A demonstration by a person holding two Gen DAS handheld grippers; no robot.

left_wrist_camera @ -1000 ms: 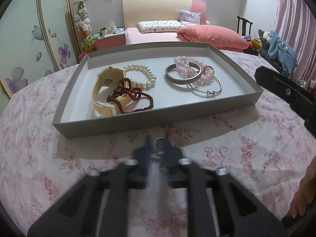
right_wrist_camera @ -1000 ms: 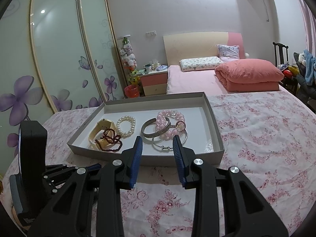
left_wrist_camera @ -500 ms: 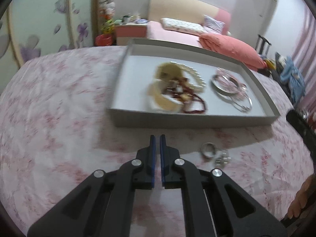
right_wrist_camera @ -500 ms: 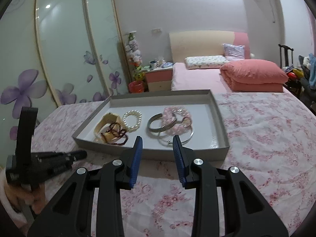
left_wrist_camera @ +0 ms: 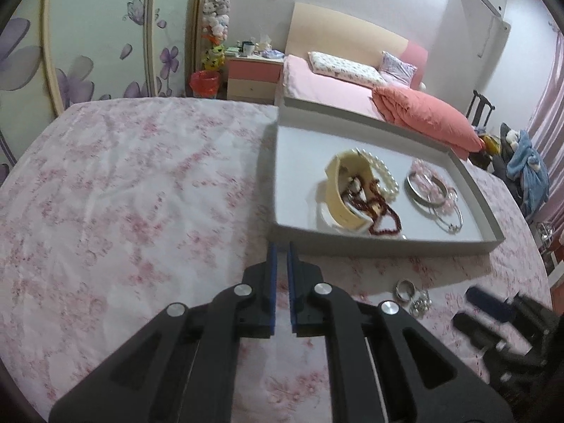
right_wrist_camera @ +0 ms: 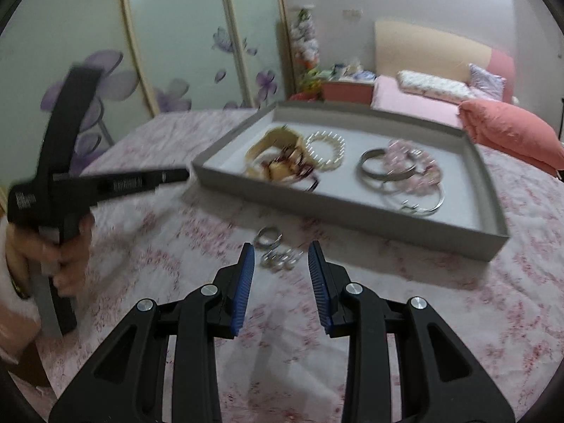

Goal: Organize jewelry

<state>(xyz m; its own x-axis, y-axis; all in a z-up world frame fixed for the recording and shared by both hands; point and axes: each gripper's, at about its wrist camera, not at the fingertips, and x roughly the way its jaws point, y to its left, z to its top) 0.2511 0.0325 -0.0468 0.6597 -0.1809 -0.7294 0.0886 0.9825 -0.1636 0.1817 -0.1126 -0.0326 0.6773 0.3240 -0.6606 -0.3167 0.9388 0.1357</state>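
A grey tray (left_wrist_camera: 380, 246) (right_wrist_camera: 352, 216) holds a cream watch (left_wrist_camera: 342, 194), a dark red bead string (left_wrist_camera: 382, 213), a pearl bracelet (right_wrist_camera: 326, 148), silver bangles (right_wrist_camera: 386, 172) and a pink bead bracelet (right_wrist_camera: 423, 169). A silver ring (right_wrist_camera: 268, 238) (left_wrist_camera: 404, 288) and a small pearl piece (right_wrist_camera: 282, 260) (left_wrist_camera: 420, 305) lie on the floral cloth in front of the tray. My right gripper (right_wrist_camera: 281, 252) is open, its tips either side of the pearl piece. My left gripper (left_wrist_camera: 281, 248) is shut and empty, at the tray's near left corner.
The floral tablecloth (left_wrist_camera: 123, 194) covers a round table. The left gripper's body and the hand on it (right_wrist_camera: 53, 211) show at the left in the right wrist view. A bed (left_wrist_camera: 335, 77) and a wardrobe (right_wrist_camera: 176, 35) stand behind.
My left gripper let the ring and pearl piece lie on the cloth and swung away to the left, shut. My right gripper moved down over them, still open.
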